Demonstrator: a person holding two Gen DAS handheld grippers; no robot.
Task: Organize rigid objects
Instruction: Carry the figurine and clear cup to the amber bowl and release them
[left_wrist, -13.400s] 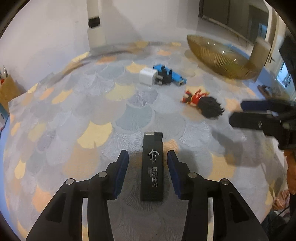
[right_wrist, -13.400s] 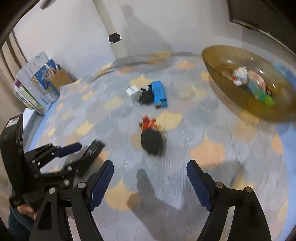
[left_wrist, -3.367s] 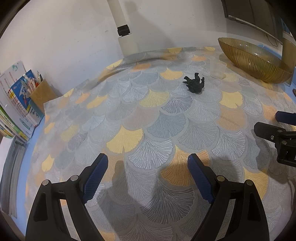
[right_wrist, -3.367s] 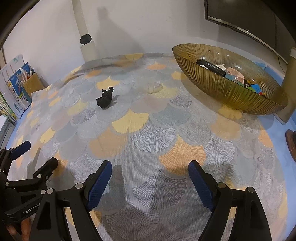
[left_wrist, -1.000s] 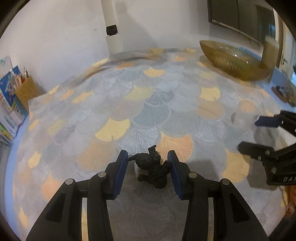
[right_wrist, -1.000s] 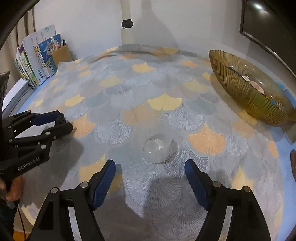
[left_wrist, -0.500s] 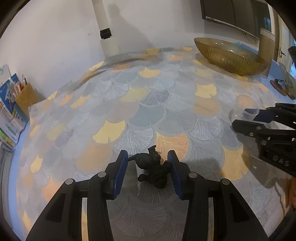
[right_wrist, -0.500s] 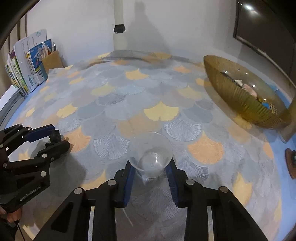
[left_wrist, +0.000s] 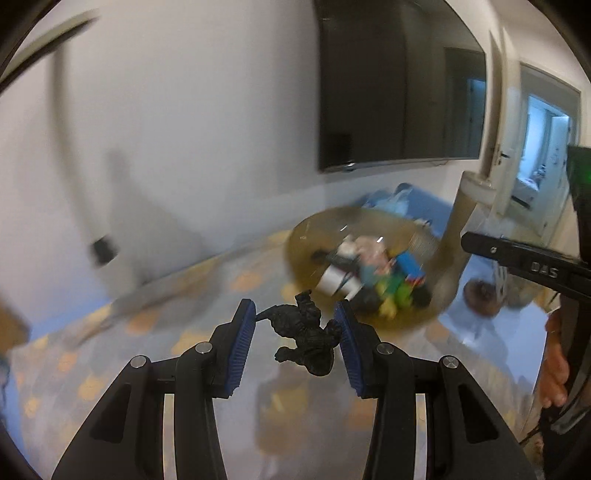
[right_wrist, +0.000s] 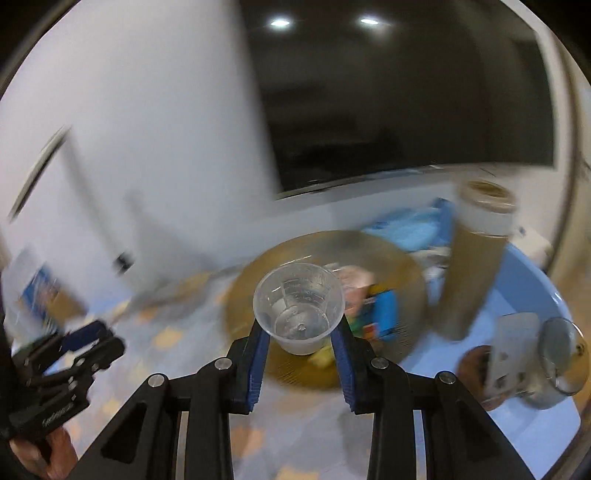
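Note:
My left gripper (left_wrist: 295, 334) is shut on a small black animal figurine (left_wrist: 303, 334) and holds it in the air, short of the amber glass bowl (left_wrist: 306, 236). The bowl holds several small items. My right gripper (right_wrist: 300, 339) is shut on a clear plastic cup (right_wrist: 299, 315), mouth toward the camera, held in the air in front of the same bowl (right_wrist: 255, 284). The right gripper also shows at the right edge of the left wrist view (left_wrist: 524, 264); the left gripper shows at the lower left of the right wrist view (right_wrist: 77, 349).
A fan-patterned cloth (left_wrist: 155, 325) covers the table. A tall tan cylinder (right_wrist: 474, 266) stands right of the bowl. A glass object (right_wrist: 557, 360) lies on a blue surface at the right. A dark screen (left_wrist: 399, 85) hangs on the wall. Books (right_wrist: 37, 291) stand at the far left.
Both grippers have lifted off the table with the figurine and the cup and swung toward the amber bowl, which is now close ahead. The views are blurred by motion.

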